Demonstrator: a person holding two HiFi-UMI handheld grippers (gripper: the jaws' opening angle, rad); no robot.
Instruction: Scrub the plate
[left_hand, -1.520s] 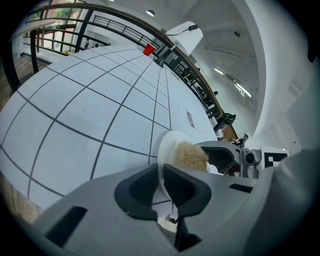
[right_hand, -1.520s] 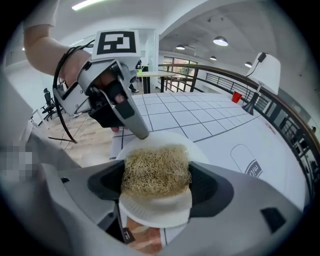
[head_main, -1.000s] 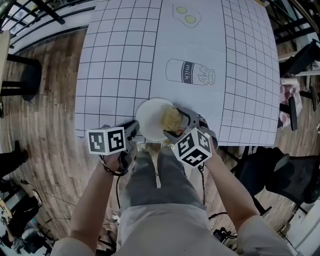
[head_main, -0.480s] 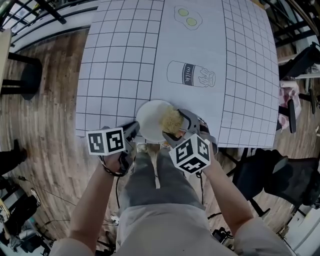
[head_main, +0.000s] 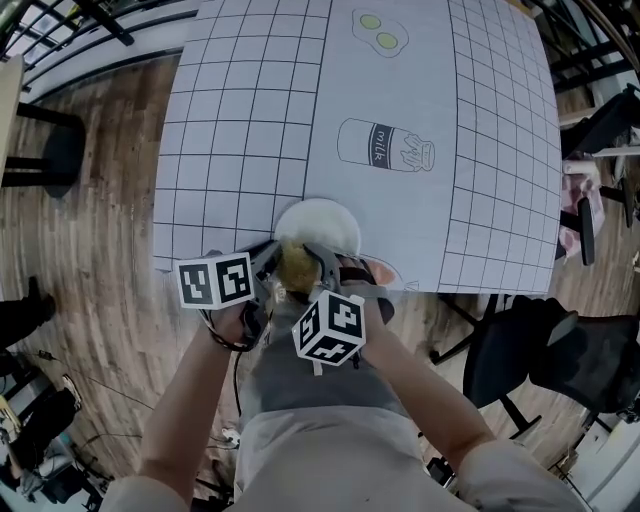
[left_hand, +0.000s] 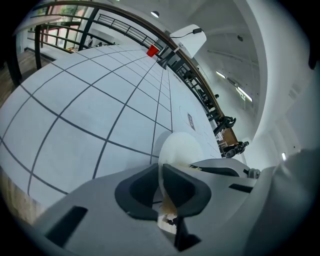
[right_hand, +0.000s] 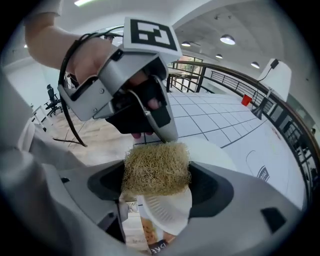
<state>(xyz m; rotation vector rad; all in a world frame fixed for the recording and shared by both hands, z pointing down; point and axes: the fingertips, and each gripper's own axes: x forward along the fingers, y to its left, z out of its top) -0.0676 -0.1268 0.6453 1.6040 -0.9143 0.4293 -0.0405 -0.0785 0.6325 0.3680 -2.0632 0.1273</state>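
Scrubber (head_main: 296, 263) hides the plate (head_main: 325, 222) near rim; milk drawing (head_main: 385, 145) lies beyond.

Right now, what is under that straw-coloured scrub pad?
The white plate, whose rim the left hand-held gripper pinches. The patch of plate directly beneath the pad is covered, so its state cannot be seen.

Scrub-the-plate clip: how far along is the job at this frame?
Done: the left claw, jaws just tightening, grips the plate by its rim; the right claw is clamped on the scrubber pad. In hand: the pad sits at the plate's near edge. Left: further strokes; the visible surface looks white, so cleanliness is unclear.
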